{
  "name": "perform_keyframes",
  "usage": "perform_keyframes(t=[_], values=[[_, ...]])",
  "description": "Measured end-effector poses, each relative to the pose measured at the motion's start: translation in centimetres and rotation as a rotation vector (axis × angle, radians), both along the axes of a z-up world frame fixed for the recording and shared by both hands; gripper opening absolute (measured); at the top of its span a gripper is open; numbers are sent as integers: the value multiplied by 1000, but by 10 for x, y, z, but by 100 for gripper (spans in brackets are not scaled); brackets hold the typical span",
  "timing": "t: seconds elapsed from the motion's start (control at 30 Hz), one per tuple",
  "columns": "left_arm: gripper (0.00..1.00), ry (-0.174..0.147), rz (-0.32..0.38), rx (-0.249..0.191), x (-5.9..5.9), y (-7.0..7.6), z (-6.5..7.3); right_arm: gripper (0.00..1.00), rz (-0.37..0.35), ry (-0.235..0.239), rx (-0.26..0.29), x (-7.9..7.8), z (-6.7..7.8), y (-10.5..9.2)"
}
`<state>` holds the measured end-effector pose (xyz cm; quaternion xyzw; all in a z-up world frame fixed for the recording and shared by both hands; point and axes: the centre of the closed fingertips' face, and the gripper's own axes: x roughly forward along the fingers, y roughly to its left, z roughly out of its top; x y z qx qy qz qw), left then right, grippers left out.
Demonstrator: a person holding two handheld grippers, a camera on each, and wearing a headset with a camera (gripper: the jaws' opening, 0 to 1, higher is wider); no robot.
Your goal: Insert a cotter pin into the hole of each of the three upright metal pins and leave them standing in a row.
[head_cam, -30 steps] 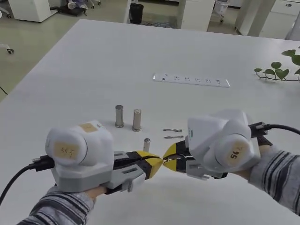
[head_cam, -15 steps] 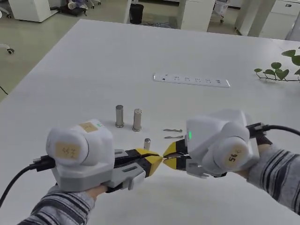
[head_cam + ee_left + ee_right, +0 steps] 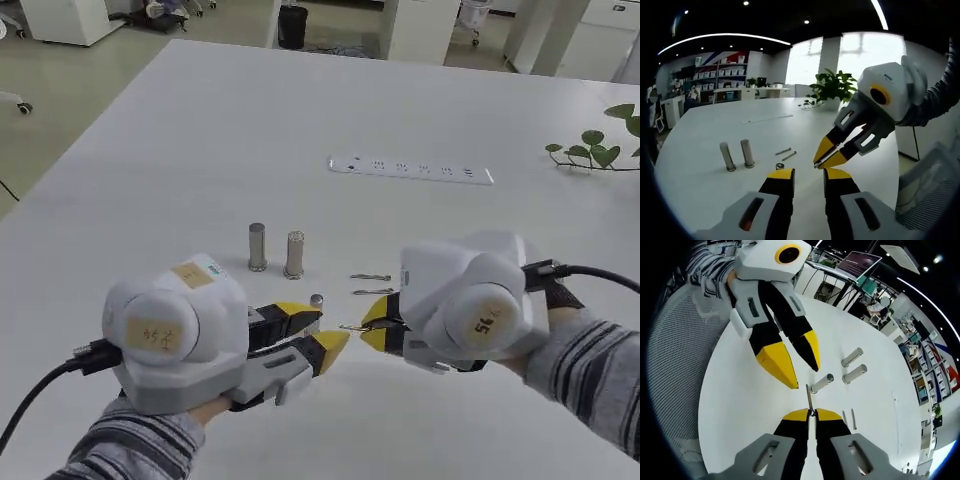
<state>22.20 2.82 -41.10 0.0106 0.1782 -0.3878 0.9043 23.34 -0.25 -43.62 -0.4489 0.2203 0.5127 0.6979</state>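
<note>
Cotter pin point(image 3: 809, 396) pinched in right tool point(image 3: 811, 412); left tool point(image 3: 808, 173) spread, half-hiding nearest metal pin point(image 3: 316, 299).

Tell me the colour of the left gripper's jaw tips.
Yellow, on black jaws; the left gripper shows it best in the right gripper view.

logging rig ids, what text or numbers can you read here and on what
"54", tilted, last digit unsure: right sticker, on the back of the right claw.
Left sticker, on the back of the left claw: marks too faint to read.
Power strip: no readable print.
</note>
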Motion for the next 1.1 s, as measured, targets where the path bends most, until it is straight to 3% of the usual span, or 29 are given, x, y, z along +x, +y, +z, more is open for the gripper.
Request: perform_keyframes(t=[0.13,0.23,0.3,0.37,0.63,1.1], values=[[25,-36,22,56,4,3,-4,0,-40,-19,-22,9,-3,-5],[25,-40,37,70,7,4,-8,0,-60,-20,-24,12,-5,-5],[25,-36,57,131,9,9,-19,0,-82,-29,-30,18,-7,-7],[25,-41,72,154,12,10,-23,0,-100,-48,-35,24,-7,-8],[22,-21,135,138,22,16,-32,0,-158,-53,-28,35,-14,-6],[16,-13,165,138,44,13,-42,0,-216,-41,-26,42,-20,-1]])
